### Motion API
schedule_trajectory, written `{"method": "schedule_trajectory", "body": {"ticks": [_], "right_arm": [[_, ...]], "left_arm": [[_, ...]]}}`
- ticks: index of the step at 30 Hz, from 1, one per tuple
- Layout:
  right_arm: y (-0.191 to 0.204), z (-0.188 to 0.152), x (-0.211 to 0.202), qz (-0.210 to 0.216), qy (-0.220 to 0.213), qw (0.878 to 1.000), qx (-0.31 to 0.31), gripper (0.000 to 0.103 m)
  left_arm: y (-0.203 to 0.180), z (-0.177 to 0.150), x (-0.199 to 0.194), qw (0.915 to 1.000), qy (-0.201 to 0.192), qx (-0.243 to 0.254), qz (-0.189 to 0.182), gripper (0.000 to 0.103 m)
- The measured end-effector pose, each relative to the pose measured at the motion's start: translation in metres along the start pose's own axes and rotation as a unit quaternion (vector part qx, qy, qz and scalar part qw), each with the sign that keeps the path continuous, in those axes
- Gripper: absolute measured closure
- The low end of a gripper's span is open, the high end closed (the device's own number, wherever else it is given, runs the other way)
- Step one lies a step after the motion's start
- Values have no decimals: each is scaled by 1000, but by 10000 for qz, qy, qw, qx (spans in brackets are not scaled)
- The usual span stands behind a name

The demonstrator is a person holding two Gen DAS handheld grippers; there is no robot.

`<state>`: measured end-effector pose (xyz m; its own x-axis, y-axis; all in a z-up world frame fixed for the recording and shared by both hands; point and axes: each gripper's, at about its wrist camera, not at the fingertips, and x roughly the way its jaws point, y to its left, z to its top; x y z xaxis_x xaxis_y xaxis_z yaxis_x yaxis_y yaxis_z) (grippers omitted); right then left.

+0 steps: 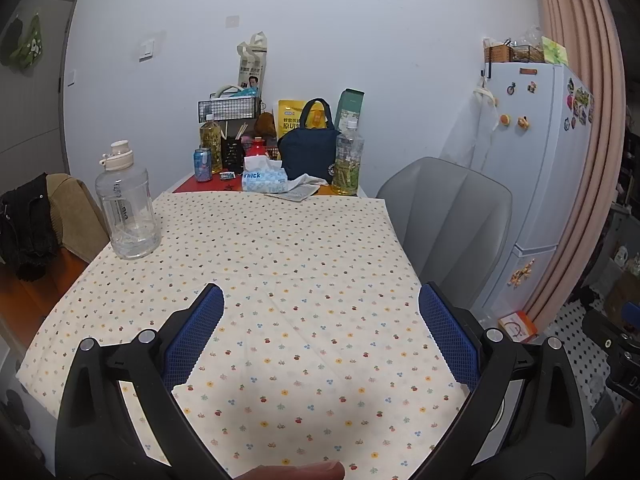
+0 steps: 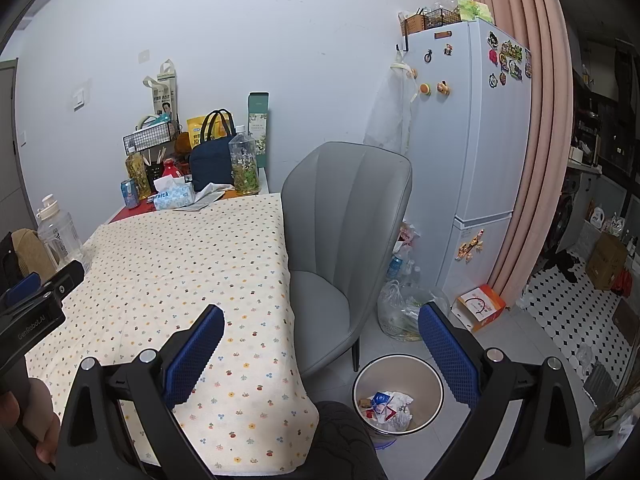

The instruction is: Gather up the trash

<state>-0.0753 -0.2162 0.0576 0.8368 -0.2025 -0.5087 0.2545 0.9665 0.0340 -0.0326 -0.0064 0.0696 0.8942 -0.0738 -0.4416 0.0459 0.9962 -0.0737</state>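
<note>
A floral-print tablecloth (image 1: 280,260) covers the near part of a table pushed against a white wall. At its left edge stands a large clear water jug (image 1: 127,204) with a cream lid, apparently holding only a little water at the bottom. Along the far end, from left to right: a blue drink can (image 1: 203,165), a bottle of yellow-green tea (image 1: 211,142) under a black wire basket (image 1: 228,109) whose contents are hard to make out, a blue tissue box (image 1: 264,180) with a tissue poking out, a navy lunch bag (image 1: 308,148) zipped shut, and a second tea bottle (image 1: 349,160) roughly half full.

The left gripper (image 1: 320,312) hovers over the cloth with its blue-padded jaws spread wide and nothing between them. A fingertip shows at the bottom edge of that view.

To the right of the table sits a grey chair (image 2: 348,240), and beyond it a white fridge (image 2: 480,140) dotted with magnets, baskets on top. On the floor between chair and fridge slumps a clear plastic bag (image 2: 404,312) of what looks like refuse, its contents blurred. Near it lies an orange-and-white carton (image 2: 480,306).

The trash is in the round white waste bin (image 2: 360,384) on the floor by the table's corner: crumpled paper and wrappers (image 2: 386,402) lie at its bottom, partly hidden by the right gripper (image 2: 320,312), which hangs above with jaws wide apart and empty. A dark rounded shape beside the bin is cut off and cannot be identified.
</note>
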Motion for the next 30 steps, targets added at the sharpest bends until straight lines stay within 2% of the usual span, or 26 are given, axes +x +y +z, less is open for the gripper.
{"method": "schedule_trajectory", "body": {"ticks": [30], "right_arm": [[1,-1,8,-49,81,9999,-65,8]], "left_arm": [[1,-2,8,9998,85,-23,-151,6]]}}
